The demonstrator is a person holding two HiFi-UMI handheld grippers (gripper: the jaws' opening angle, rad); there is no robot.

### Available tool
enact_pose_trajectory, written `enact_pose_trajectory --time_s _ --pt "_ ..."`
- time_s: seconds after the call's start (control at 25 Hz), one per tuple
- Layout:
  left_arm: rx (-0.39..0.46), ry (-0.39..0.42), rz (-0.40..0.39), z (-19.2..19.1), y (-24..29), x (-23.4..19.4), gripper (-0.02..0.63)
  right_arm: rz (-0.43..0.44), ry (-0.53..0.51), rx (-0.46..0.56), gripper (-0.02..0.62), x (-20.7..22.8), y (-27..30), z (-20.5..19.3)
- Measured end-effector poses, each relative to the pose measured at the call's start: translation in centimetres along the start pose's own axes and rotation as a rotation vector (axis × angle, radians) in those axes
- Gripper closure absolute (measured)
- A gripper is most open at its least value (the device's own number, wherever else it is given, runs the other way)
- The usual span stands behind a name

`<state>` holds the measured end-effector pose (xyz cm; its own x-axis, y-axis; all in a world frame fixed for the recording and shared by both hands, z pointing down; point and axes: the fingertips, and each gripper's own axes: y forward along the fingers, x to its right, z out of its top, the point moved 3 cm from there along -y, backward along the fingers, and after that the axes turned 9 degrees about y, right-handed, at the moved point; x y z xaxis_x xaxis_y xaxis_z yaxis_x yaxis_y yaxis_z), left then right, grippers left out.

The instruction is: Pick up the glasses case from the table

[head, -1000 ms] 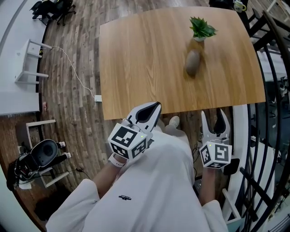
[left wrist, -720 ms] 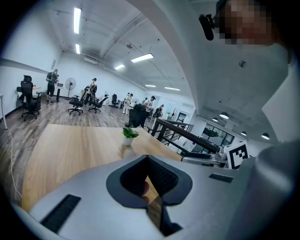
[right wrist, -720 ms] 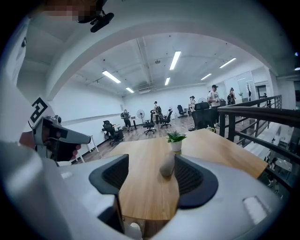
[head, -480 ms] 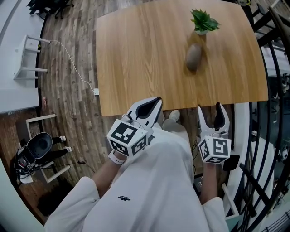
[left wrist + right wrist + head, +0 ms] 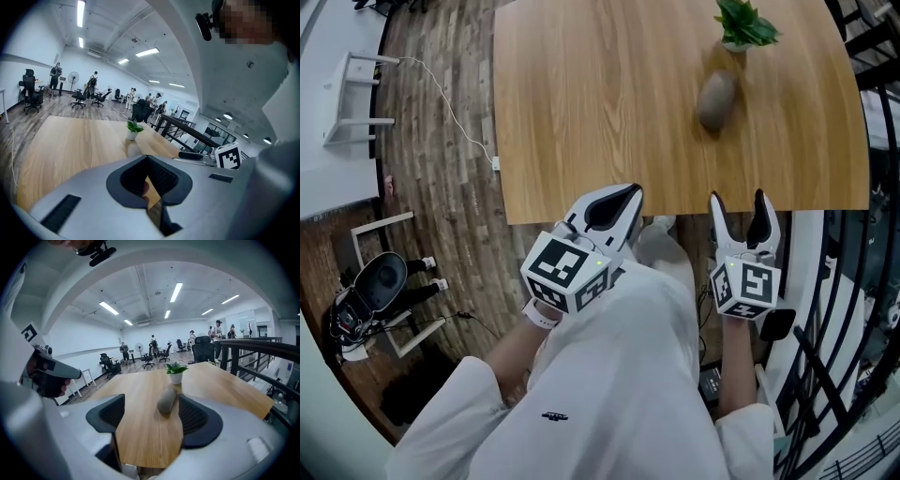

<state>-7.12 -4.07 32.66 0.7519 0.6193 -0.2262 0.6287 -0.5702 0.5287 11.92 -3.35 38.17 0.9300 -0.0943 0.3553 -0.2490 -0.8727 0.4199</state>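
The grey-brown glasses case [image 5: 717, 98] lies on the wooden table [image 5: 581, 112], just in front of a small potted plant [image 5: 745, 28]. Both grippers hover at the table's near edge, well short of the case. My left gripper [image 5: 614, 202] is shut with nothing in it; its own view looks over the closed tips [image 5: 149, 161] to the distant case [image 5: 133, 150]. My right gripper [image 5: 739, 208] is open, its jaws having just been opening with nothing between them. Seen from the right gripper [image 5: 149, 416], the case [image 5: 166, 401] lies far ahead, in line with the gap.
A black metal railing [image 5: 862, 281] runs close along the right side of the table. To the left is wood floor with a white cable [image 5: 450, 122], a white desk leg [image 5: 356, 94] and a black chair base [image 5: 380, 291]. Office chairs and people stand far behind.
Both grippers have come forward to the table's near edge. The right jaws stand wider apart than before. The left jaws remain together.
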Motion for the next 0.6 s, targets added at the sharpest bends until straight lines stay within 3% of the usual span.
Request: enact_pose_trajectory --time_s 0.24,0.6 --pt "-0.022 -0.017 -0.006 -0.9 1.6 -1.5 0.604 -0.030 0.037 -0.028 0.161 0.9 2.7 -1.3" --pt "-0.061 -0.027 -0.019 -2.6 4.1 -3.6 0.604 -0.068 0.040 -0.079 0.137 2.3 6.9 -3.9"
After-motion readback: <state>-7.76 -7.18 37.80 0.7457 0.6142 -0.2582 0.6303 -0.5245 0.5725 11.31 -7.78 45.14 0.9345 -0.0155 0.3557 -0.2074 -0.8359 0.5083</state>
